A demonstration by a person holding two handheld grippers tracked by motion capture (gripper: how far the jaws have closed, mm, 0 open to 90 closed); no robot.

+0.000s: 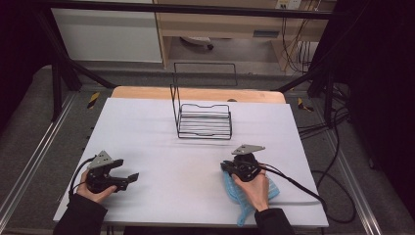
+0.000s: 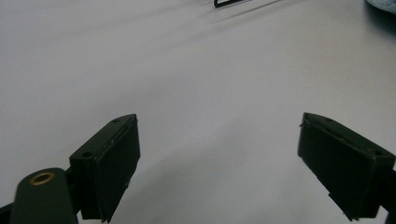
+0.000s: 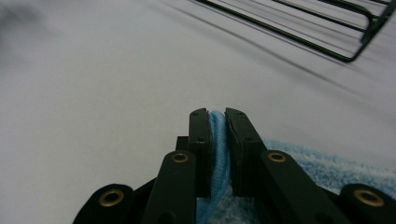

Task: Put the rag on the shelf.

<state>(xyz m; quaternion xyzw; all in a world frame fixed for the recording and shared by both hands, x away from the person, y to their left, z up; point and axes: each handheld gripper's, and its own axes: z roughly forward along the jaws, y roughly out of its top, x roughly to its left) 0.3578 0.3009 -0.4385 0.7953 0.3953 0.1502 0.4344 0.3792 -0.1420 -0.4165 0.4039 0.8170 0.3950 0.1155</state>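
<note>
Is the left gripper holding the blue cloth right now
No, the left gripper has its jaws wide apart over bare white table, while the blue cloth is pinched in the right gripper.

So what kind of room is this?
Probably a lab or workshop set up for recording: a white-covered table inside a black metal frame, loose black cables on the grey floor, and a black wire rack.

Black wire rack point(image 1: 204, 121) sits at the far middle of the white table point(image 1: 147, 127). Nearer than the rack and to its right, the right gripper point(image 1: 226, 168) sits over a blue cloth point(image 1: 244, 196). Well left of the rack, the left gripper point(image 1: 131, 179) rests low, jaws apart.
</note>
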